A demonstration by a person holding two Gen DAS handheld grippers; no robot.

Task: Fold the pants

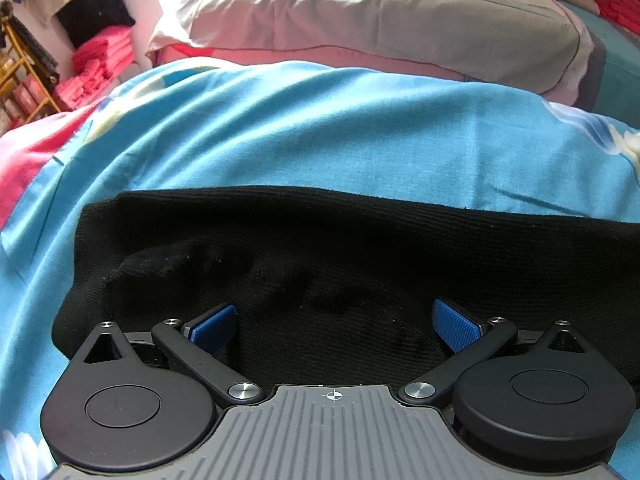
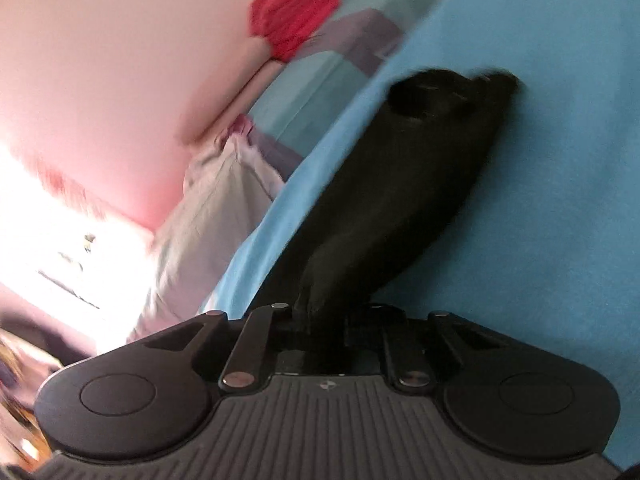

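1. On the blue bedsheet (image 1: 320,128), left wrist view: the black pants (image 1: 320,264) lie as a flat, wide band running toward the sheet's right edge, their far edge straight and their left end squared off. The cloth is a fine ribbed knit, matte, with soft wrinkles near the left end. The left gripper (image 1: 334,326) sits low over the near part of the cloth with its blue textured pads (image 1: 456,326) spread wide apart, pinching nothing.

2. Left wrist view, surroundings: a pale pillow (image 1: 380,20) lies beyond the sheet's far edge; folded pink cloths (image 1: 96,64) are stacked at the far left.

3. Right wrist view (motion-blurred): the right gripper (image 2: 320,320) is pressed together on a bunched end of the pants (image 2: 400,200), which stretch away from it as a tapering, tube-like strip, ending in a rounded bundle lying on the sheet (image 2: 560,160). The fingertips are buried in dark cloth.

4. Progress, as judged: the garment appears already narrowed into one long strip; the crosswise fold is likely under way, with one end lifted. Laying that end over the rest and smoothing remain.
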